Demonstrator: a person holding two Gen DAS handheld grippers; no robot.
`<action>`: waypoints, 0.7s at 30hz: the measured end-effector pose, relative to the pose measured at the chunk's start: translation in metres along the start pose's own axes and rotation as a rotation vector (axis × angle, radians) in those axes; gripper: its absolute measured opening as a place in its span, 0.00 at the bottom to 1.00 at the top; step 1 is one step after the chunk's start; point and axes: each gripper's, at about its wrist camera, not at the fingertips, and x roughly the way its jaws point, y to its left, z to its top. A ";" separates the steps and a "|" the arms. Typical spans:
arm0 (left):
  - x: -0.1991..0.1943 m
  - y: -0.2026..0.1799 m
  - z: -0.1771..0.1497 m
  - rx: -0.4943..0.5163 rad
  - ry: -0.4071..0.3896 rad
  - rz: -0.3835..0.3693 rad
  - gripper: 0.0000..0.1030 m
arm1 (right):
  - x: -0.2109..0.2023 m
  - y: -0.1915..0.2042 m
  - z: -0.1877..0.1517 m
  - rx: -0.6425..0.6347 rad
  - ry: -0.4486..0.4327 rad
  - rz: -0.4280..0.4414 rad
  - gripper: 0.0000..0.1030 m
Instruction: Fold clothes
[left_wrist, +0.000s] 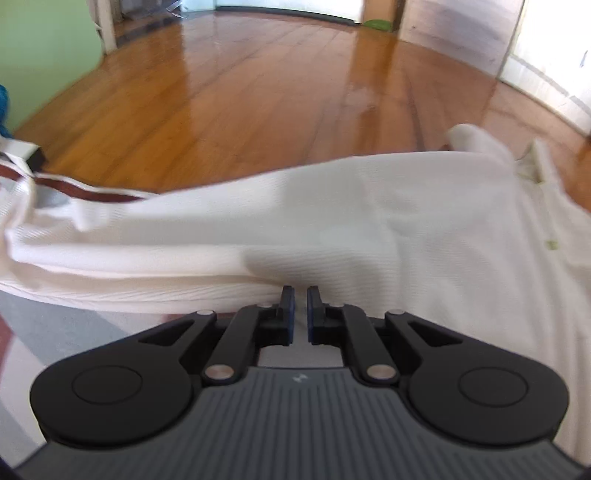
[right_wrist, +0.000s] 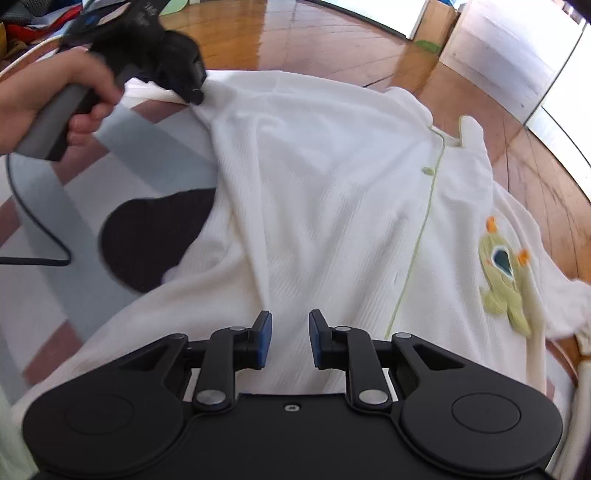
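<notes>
A white ribbed child's top (right_wrist: 314, 184) lies spread on a striped mat (right_wrist: 74, 177), with green piping, a green button (right_wrist: 427, 171) and a green creature patch (right_wrist: 504, 273). In the right wrist view a hand (right_wrist: 55, 92) holds my left gripper (right_wrist: 194, 94) at the top's far left edge, and the cloth is drawn up into a ridge from that spot. In the left wrist view the left gripper (left_wrist: 301, 295) is nearly closed on the edge of the white top (left_wrist: 369, 221). My right gripper (right_wrist: 290, 323) stands open over the near hem, nothing between its fingers.
The mat (left_wrist: 55, 332) has grey, white and brown stripes and a black oval shape (right_wrist: 147, 240) beside the top. A black cable (right_wrist: 22, 206) trails from the left gripper's handle. Glossy wood floor (left_wrist: 258, 92) surrounds the mat; pale boxes (right_wrist: 498, 55) stand far right.
</notes>
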 end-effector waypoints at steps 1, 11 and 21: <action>0.000 0.000 -0.001 -0.007 0.010 -0.023 0.05 | -0.008 0.001 -0.001 0.029 0.006 0.042 0.25; -0.005 0.023 -0.015 -0.120 0.037 -0.144 0.05 | 0.008 0.035 -0.002 0.185 0.230 0.400 0.53; 0.003 0.036 -0.007 -0.224 0.016 -0.179 0.09 | -0.029 -0.013 -0.044 0.333 0.111 0.546 0.05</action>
